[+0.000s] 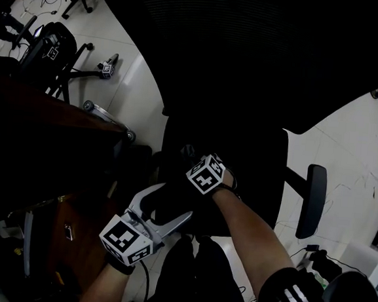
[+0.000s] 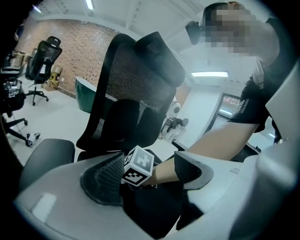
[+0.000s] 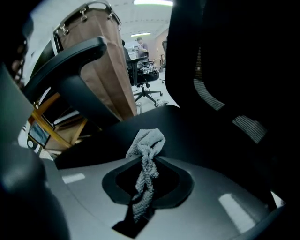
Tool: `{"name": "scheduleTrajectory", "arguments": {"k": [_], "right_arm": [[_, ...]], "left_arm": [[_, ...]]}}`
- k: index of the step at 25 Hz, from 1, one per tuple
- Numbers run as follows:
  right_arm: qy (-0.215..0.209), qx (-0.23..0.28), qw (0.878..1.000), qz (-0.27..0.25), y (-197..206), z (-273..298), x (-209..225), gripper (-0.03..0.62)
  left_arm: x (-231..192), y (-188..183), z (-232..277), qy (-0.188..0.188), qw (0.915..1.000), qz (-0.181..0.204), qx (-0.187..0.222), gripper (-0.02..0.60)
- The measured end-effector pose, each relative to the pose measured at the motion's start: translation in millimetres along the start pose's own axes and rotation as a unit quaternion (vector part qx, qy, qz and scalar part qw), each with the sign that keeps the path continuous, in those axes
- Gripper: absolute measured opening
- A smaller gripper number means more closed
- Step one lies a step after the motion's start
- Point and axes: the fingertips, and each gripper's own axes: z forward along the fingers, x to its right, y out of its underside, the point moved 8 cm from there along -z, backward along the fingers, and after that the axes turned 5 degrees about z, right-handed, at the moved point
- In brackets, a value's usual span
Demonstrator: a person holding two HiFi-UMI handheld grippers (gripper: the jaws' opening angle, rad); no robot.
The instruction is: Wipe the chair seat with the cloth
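The black office chair's seat (image 1: 256, 176) fills the middle of the head view, below its mesh backrest (image 1: 250, 54). My right gripper (image 1: 191, 159) reaches over the seat's left part, its marker cube (image 1: 205, 175) behind it. In the right gripper view my right gripper (image 3: 147, 161) is shut on a grey cloth (image 3: 149, 140), whose bunched end rests on the seat (image 3: 197, 136). My left gripper (image 1: 164, 204) hovers at the seat's front-left edge, open and holding nothing. In the left gripper view my left gripper (image 2: 150, 171) points at the right gripper's cube (image 2: 138, 166).
The chair's right armrest (image 1: 313, 200) sticks out over the white floor; its left armrest (image 3: 70, 56) shows beside a brown panel (image 3: 105, 61). A dark wooden desk (image 1: 47, 121) stands close on the left. Another office chair (image 1: 50, 46) is at the far left.
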Motion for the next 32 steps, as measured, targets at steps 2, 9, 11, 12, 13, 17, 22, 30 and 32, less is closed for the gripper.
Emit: {"name": "scheduleTrajectory", "arguments": {"k": [2, 9, 11, 12, 13, 17, 22, 30, 32], "right_arm": [[0.015, -0.018, 1.000, -0.003, 23, -10, 13, 0.046], [0.079, -0.074, 0.994, 0.035, 118, -72, 80, 0.046], [0.101, -0.086, 0.990, 0.054, 143, -93, 98, 0.046], [0.110, -0.091, 0.988, 0.059, 153, -103, 106, 0.046], [0.119, -0.096, 0.986, 0.059, 161, -111, 112, 0.046], [0.145, -0.116, 0.981, 0.048, 175, -129, 125, 0.046], [0.120, -0.057, 0.987, 0.092, 145, -133, 104, 0.046], [-0.020, 0.017, 0.999, 0.044, 51, -70, -25, 0.046], [-0.040, 0.016, 0.999, 0.029, 40, -55, -50, 0.046]], "left_arm": [[8, 0, 7, 0.013, 0.9999, -0.001, -0.001, 0.360], [26, 16, 39, 0.053, 0.9983, -0.011, -0.018, 0.362], [33, 15, 45, 0.062, 0.9978, -0.009, -0.023, 0.362], [36, 15, 48, 0.066, 0.9975, -0.008, -0.024, 0.362], [39, 15, 49, 0.070, 0.9972, -0.006, -0.025, 0.362], [46, 13, 52, 0.077, 0.9966, 0.000, -0.028, 0.362], [49, 12, 41, 0.073, 0.9970, 0.003, -0.026, 0.362], [38, 20, -4, 0.029, 0.9993, -0.003, -0.026, 0.362], [35, 25, -14, 0.020, 0.9995, -0.005, -0.025, 0.362]]}}
